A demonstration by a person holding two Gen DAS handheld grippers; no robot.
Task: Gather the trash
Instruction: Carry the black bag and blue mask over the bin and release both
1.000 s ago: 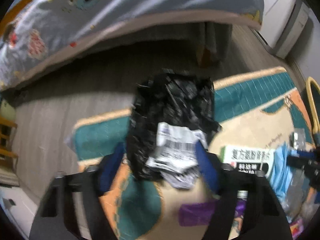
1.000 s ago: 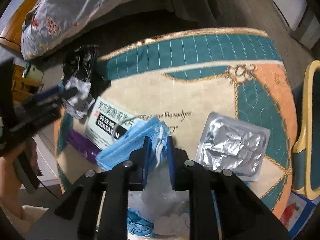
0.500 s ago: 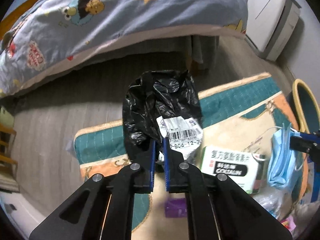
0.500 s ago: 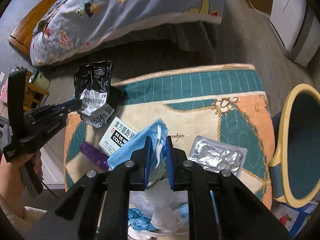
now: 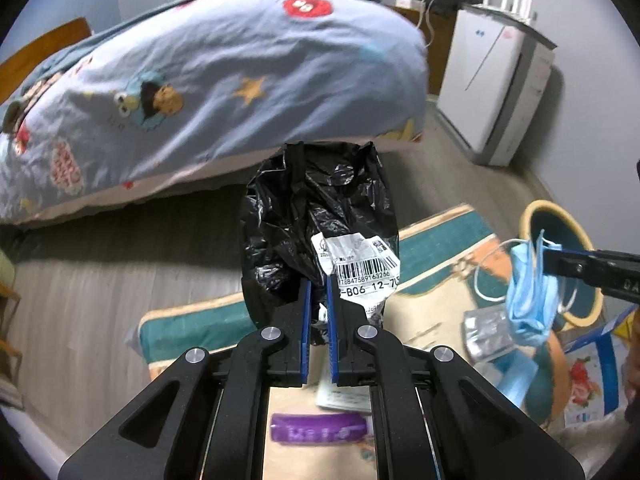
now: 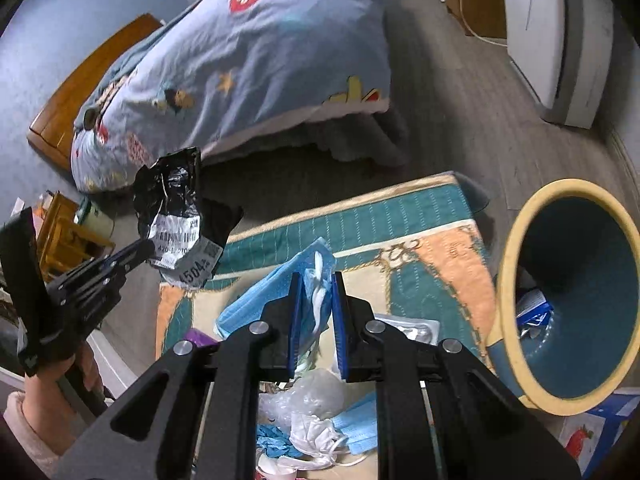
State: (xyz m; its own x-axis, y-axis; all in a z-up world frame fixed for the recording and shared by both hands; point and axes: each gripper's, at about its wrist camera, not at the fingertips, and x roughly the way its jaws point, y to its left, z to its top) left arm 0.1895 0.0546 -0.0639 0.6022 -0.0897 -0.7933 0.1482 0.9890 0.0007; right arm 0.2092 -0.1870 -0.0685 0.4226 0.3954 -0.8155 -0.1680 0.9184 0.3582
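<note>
- A bed with a cartoon-print blue duvet (image 5: 224,92) is filling the far side of the room, and a white appliance (image 5: 496,92) is standing by the wall to its right.
- A teal, orange and cream rug (image 6: 400,240) is lying on the grey wood floor, with a yellow-rimmed teal bin (image 6: 568,296) standing at its right edge, some scraps showing inside.
- On the rug a purple packet (image 5: 318,432), a foil blister pack (image 5: 486,332) and a heap of clear plastic and blue masks (image 6: 320,424) are lying loose.
- The left gripper (image 5: 318,288) is pinching a crumpled black plastic mailer bag (image 5: 316,216) with a white barcode label, its jaws nearly together on the bag's lower edge; the bag is hanging clear above the rug.
- The right gripper (image 6: 316,288) is clamping a blue face mask (image 6: 280,296) between nearly closed jaws, the mask drooping to the left of the fingers, left of the bin's mouth.
- A hand (image 6: 76,364) in a pale sleeve is gripping the left tool's handle.
</note>
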